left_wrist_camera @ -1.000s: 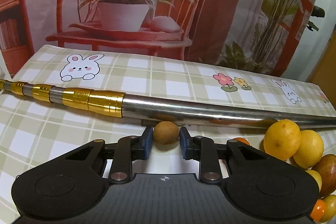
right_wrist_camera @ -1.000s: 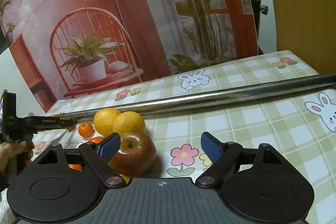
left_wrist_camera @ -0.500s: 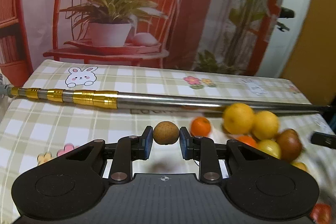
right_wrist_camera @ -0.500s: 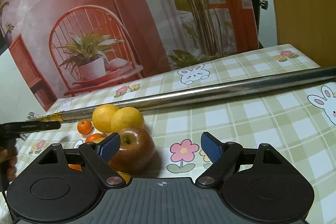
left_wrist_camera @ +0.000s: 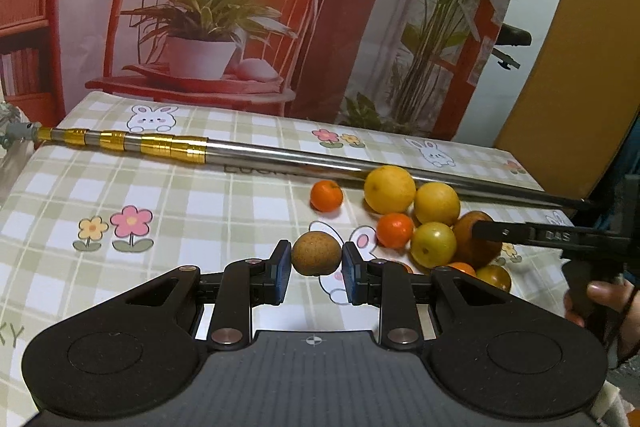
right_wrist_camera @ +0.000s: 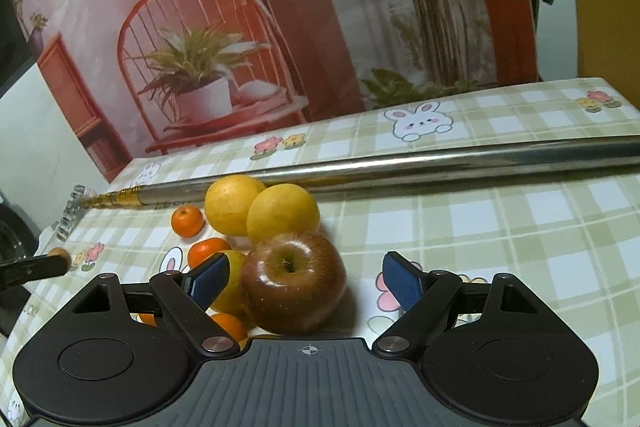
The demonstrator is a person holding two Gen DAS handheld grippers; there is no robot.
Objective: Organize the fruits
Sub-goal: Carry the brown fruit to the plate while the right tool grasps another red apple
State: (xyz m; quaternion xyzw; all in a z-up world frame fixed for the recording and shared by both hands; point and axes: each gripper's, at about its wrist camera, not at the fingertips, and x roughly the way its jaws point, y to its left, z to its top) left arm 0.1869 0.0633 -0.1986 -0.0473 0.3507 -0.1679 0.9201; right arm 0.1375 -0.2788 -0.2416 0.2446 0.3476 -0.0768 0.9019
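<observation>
My left gripper (left_wrist_camera: 316, 265) is shut on a small round brown fruit (left_wrist_camera: 316, 258) and holds it above the checked tablecloth, left of the fruit pile. The pile holds two yellow citrus (left_wrist_camera: 389, 189) (left_wrist_camera: 437, 203), small tangerines (left_wrist_camera: 327, 195) (left_wrist_camera: 394, 230), a green-yellow fruit (left_wrist_camera: 433, 244) and a red apple (right_wrist_camera: 294, 281). My right gripper (right_wrist_camera: 306, 281) is open, its jaws wide on either side of the apple, which lies nearer the left finger. It also shows in the left wrist view (left_wrist_camera: 520, 233) reaching in from the right.
A long steel pole with gold bands (left_wrist_camera: 280, 157) lies across the table behind the fruit. A printed backdrop of a red chair and plants stands behind the table. The tablecloth (left_wrist_camera: 120, 195) has flower and rabbit prints.
My left gripper has lifted and pulled back from the pole with the brown fruit, so the whole pile now shows. My right gripper has edged closer to the apple, still open.
</observation>
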